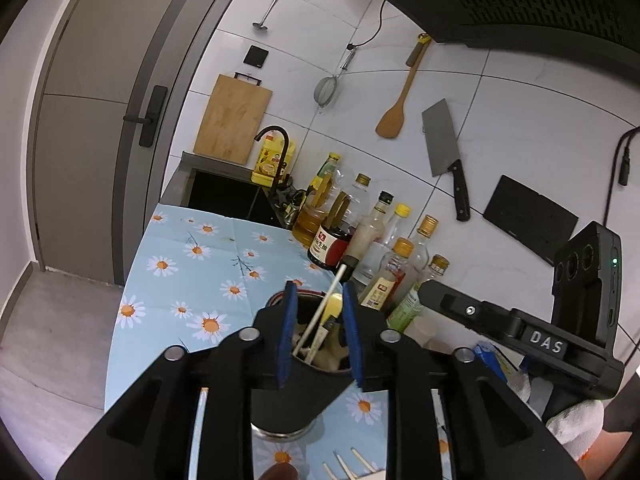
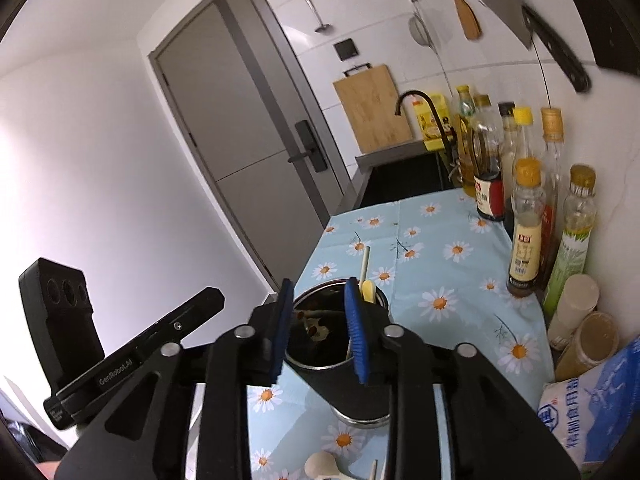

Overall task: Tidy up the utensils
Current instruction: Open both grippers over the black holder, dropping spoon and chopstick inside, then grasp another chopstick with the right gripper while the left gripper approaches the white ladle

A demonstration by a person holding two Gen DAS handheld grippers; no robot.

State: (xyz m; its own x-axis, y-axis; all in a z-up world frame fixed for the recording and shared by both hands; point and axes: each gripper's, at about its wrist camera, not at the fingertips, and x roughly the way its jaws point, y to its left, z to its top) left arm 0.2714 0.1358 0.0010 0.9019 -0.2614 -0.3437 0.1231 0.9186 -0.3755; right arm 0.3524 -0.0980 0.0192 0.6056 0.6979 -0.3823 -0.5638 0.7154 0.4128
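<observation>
A white-tiled kitchen wall carries a hanging wooden spatula (image 1: 396, 98), a cleaver (image 1: 444, 152), a mesh strainer (image 1: 326, 90) and a ladle (image 1: 269, 10), with a wooden cutting board (image 1: 232, 118) leaning beside a grey door (image 2: 248, 120). Below it runs a tabletop (image 1: 192, 276) covered in a light blue daisy-print cloth, ending at a dark sink (image 2: 404, 178) with a curved black faucet (image 1: 280, 152). A row of sauce and oil bottles (image 2: 528, 216) lines the wall edge of the tabletop, and a blue-and-white salt bag (image 2: 592, 412) sits in the near corner by the wall.

The black utensil holder (image 2: 340, 380) stands on the cloth near the front edge of the tabletop. Several utensils stand inside it: a white stick-like handle (image 1: 324, 308) leaning out over the rim, a pale yellow piece (image 2: 369, 291) and some wooden pieces deeper down that are too dim to name.

The left gripper (image 1: 320, 336) hovers just over the holder, its blue-padded jaws spread; the white handle shows in the gap, with no pad pressing on it. The right gripper (image 2: 320, 332) is likewise parted above the holder's mouth, clamping nothing.

At the very front edge lie a wooden fork (image 1: 352, 466) and a wooden spoon (image 2: 322, 464). A white-gloved hand (image 1: 576, 426) holds the right gripper.
</observation>
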